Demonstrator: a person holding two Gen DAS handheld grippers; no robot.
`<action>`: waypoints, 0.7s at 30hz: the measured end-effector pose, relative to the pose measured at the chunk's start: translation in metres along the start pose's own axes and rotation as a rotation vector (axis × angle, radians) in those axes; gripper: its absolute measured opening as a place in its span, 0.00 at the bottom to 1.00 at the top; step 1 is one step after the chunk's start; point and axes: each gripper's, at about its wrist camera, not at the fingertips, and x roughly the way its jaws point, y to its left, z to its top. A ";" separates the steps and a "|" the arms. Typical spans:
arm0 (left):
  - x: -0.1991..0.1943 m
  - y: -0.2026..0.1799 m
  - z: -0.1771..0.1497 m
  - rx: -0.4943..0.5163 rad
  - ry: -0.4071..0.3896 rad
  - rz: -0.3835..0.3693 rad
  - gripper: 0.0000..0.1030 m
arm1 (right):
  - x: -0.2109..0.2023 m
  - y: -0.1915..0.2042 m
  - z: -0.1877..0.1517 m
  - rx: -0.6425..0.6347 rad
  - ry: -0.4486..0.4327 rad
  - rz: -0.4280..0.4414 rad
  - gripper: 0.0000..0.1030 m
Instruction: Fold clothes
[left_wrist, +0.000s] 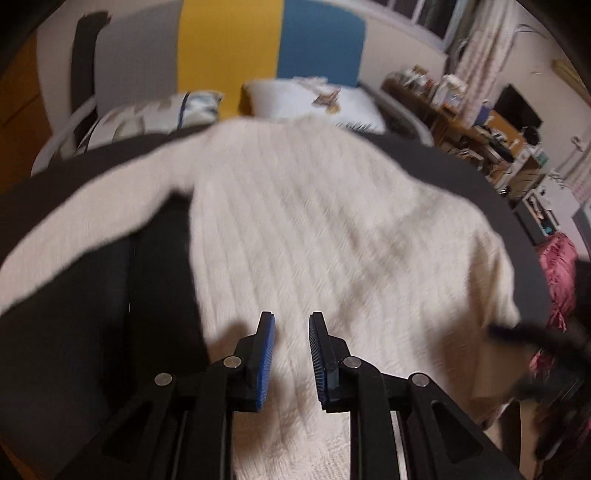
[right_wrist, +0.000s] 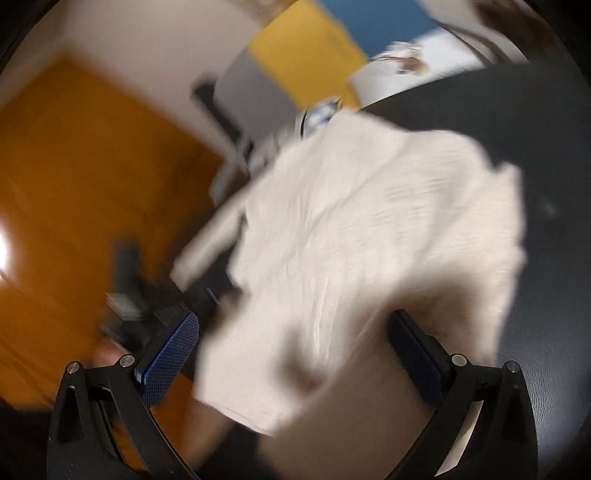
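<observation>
1. Left wrist view: cream ribbed-knit sweater (left_wrist: 295, 221) spread flat on dark grey round tabletop (left_wrist: 461, 162), one sleeve angled out left.
2. Left gripper (left_wrist: 291, 354) jaws narrowly parted, nothing held, above the hem.
3. Right gripper (right_wrist: 295, 354) jaws wide apart, empty; blurred sweater between and beyond them.

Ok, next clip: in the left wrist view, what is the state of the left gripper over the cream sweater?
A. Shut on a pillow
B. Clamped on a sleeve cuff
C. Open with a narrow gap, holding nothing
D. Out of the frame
C: the left gripper shows a clear gap between its blue-padded fingers, with the cream sweater lying flat on the dark surface beneath and no fabric pinched between them.
</observation>
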 end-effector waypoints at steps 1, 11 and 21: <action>-0.005 -0.002 0.004 0.010 -0.019 -0.008 0.19 | 0.011 0.008 -0.004 -0.028 0.035 -0.007 1.00; -0.044 -0.114 0.071 0.344 0.040 -0.292 0.20 | 0.088 0.067 -0.038 -0.427 0.143 -0.424 1.00; 0.056 -0.207 0.100 0.432 0.485 -0.418 0.20 | 0.089 0.066 -0.055 -0.457 0.052 -0.451 1.00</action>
